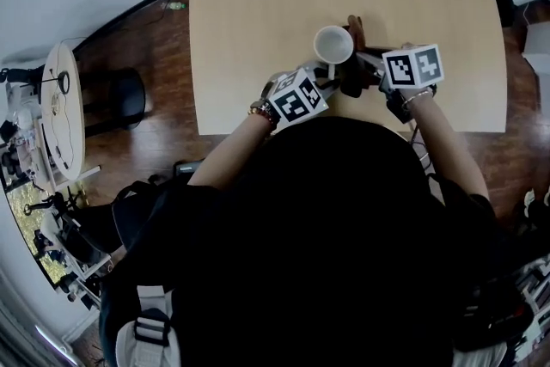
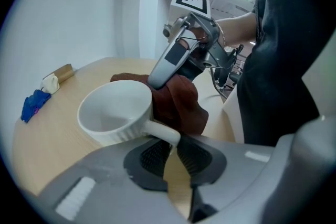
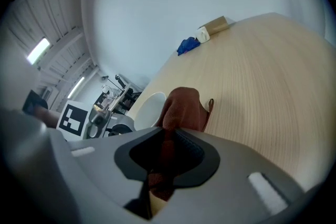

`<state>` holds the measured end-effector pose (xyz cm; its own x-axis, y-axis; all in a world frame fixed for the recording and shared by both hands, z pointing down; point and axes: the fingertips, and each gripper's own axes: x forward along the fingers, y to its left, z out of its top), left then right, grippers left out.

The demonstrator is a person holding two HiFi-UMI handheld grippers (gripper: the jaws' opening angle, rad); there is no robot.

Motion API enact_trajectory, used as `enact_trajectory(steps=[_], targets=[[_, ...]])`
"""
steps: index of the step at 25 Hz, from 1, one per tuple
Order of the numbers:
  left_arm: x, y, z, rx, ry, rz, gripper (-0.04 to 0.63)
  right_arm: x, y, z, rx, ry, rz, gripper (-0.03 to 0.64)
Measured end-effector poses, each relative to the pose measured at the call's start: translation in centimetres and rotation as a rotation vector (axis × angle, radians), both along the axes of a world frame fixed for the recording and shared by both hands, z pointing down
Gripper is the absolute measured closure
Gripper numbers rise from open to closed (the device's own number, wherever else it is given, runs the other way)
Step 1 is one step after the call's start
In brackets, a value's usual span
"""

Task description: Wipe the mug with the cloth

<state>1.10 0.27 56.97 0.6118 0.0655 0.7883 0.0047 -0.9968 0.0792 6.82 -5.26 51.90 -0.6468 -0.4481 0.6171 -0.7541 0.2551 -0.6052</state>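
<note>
A white ribbed mug [image 1: 333, 44] stands upright near the front edge of the light wooden table [image 1: 258, 4]. In the left gripper view the mug [image 2: 112, 112] has its handle [image 2: 160, 132] nipped between the jaws of my left gripper [image 2: 172, 143], which is shut on it. A brown cloth [image 2: 177, 103] is bunched against the mug's right side. My right gripper [image 3: 167, 136] is shut on that cloth [image 3: 182, 105], with the mug's white wall [image 3: 147, 108] just behind it. From the head view the two grippers, left [image 1: 328, 76] and right [image 1: 363, 70], meet just in front of the mug.
At the table's far end lie a blue crumpled thing [image 3: 188, 45] and a small brown-and-white object [image 3: 212, 26]. The table's front edge [image 1: 232, 131] runs just under my wrists. On the wooden floor to the left are a black stool [image 1: 122, 96] and a round side table [image 1: 65, 112].
</note>
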Motion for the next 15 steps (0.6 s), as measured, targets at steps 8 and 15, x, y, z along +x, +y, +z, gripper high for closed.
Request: enact_trajectory(steps=[8, 15], targets=[[1.2, 0.4, -0.2, -0.019, -0.014, 0.018, 0.549, 0.5, 0.3, 1.2, 0.005, 0.038, 0.056, 0.555], [2.1, 0.3, -0.9, -0.040, -0.027, -0.012, 0.549, 1.4, 0.0, 4.3, -0.009, 0.122, 0.081, 0.555]])
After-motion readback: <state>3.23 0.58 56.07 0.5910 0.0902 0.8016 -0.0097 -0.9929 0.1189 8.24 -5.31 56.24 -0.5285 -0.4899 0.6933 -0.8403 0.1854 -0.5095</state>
